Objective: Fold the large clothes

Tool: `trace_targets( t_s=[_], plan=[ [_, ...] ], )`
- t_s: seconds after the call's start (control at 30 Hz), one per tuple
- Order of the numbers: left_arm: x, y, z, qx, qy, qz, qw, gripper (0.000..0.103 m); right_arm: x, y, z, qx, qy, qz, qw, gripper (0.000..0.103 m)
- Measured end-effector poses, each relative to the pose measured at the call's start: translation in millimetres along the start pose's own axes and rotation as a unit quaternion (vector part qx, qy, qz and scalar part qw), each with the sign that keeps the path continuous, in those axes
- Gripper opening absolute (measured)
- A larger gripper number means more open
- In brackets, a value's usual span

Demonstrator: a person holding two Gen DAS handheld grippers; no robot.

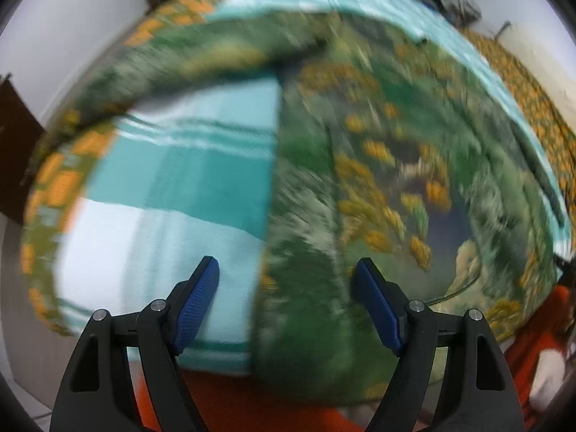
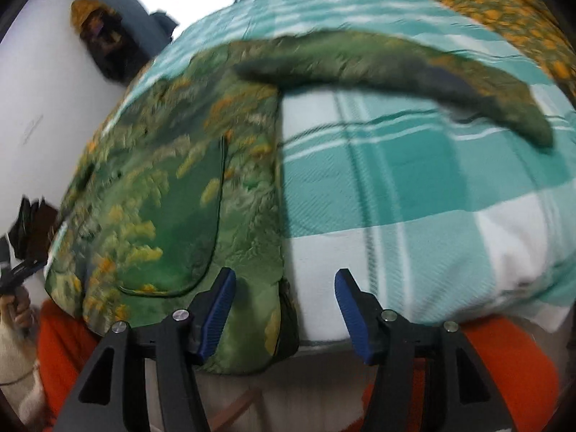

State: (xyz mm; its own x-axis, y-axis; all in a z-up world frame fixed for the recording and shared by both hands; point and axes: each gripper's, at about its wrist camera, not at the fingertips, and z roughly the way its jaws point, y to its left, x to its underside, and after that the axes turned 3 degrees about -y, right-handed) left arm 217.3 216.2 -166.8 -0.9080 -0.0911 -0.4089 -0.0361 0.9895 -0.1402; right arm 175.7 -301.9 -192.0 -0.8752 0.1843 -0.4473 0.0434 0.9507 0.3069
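A large green garment (image 1: 378, 180) with yellow-orange flower print lies spread on a teal and white checked bed cover (image 1: 172, 187). One sleeve (image 1: 187, 61) stretches out to the left in the left wrist view. My left gripper (image 1: 286, 280) is open over the garment's near left edge, holding nothing. In the right wrist view the garment (image 2: 172, 194) lies at the left, with its other sleeve (image 2: 396, 64) reaching right across the cover (image 2: 414, 187). My right gripper (image 2: 284, 295) is open over the garment's near right corner, holding nothing.
An orange-patterned green sheet (image 2: 504, 3) lies under the checked cover. Red-orange cloth (image 2: 64, 345) shows below the bed's near edge. The other gripper (image 2: 14, 273) and a hand show at the far left. Dark items (image 2: 104, 43) hang on the white wall.
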Motion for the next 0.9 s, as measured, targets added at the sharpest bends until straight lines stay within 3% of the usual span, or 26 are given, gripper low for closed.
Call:
trace_targets(
  t_s=[0.03, 0.07, 0.1, 0.17, 0.2, 0.23, 0.47, 0.6, 0.63, 0.67, 0.7, 0.8, 0.9],
  plan=[
    [-0.7, -2.4, 2.2, 0.000, 0.001, 0.000, 1.0000, 0.079, 0.6, -0.2, 4.7, -0.008, 0.006, 0.005, 1.000, 0.058],
    [-1.8, -3.5, 1.7, 0.006, -0.001, 0.000, 1.0000, 0.066, 1.7, -0.5, 7.5, -0.022, 0.008, 0.014, 1.000, 0.058],
    [-3.2, -4.6, -0.1, 0.025, 0.000, -0.004, 0.9997, 0.040, 3.2, 0.2, 7.9, -0.044, 0.006, 0.023, 0.999, 0.058],
    [-2.5, -7.0, -0.6, 0.040, 0.003, -0.016, 0.9990, 0.024, 5.2, 5.3, 6.6, -0.063, 0.002, 0.017, 0.998, 0.051],
    [0.0, -8.2, -0.4, 0.036, 0.001, -0.014, 0.9993, 0.019, 6.7, 9.9, 6.5, -0.061, 0.002, 0.003, 0.998, 0.032],
    [2.3, -7.0, -1.5, 0.035, 0.001, -0.014, 0.9993, 0.019, 7.7, 12.5, 6.3, -0.054, 0.000, -0.005, 0.999, 0.023],
    [17.9, -2.2, -15.7, 0.018, -0.003, 0.010, 0.9998, 0.014, 16.2, 29.8, -19.2, -0.027, -0.030, -0.042, 0.998, 0.014],
    [15.3, -2.4, -14.1, 0.002, -0.016, 0.011, 0.9998, 0.025, 20.3, 32.5, -20.7, -0.003, -0.036, -0.058, 0.998, 0.015],
    [14.1, -1.4, -17.6, -0.001, -0.024, 0.007, 0.9997, 0.028, 17.0, 31.4, -19.1, 0.002, -0.037, -0.059, 0.998, 0.020],
    [13.0, -1.9, -22.6, -0.003, -0.034, 0.003, 0.9994, 0.037, 15.3, 31.0, -17.0, 0.013, -0.037, -0.055, 0.998, 0.022],
    [11.8, -2.5, -29.6, -0.002, -0.047, 0.000, 0.9989, 0.050, 10.9, 29.6, -16.4, 0.023, -0.037, -0.050, 0.998, 0.027],
    [4.8, -7.8, -54.3, 0.001, -0.090, -0.005, 0.9959, 0.076, 5.6, 31.3, -29.2, 0.046, -0.069, -0.051, 0.995, 0.043],
    [-7.3, -17.1, -76.8, 0.003, -0.130, -0.010, 0.9914, 0.090, 3.1, 29.6, -47.5, 0.072, -0.102, -0.047, 0.991, 0.065]
  ],
)
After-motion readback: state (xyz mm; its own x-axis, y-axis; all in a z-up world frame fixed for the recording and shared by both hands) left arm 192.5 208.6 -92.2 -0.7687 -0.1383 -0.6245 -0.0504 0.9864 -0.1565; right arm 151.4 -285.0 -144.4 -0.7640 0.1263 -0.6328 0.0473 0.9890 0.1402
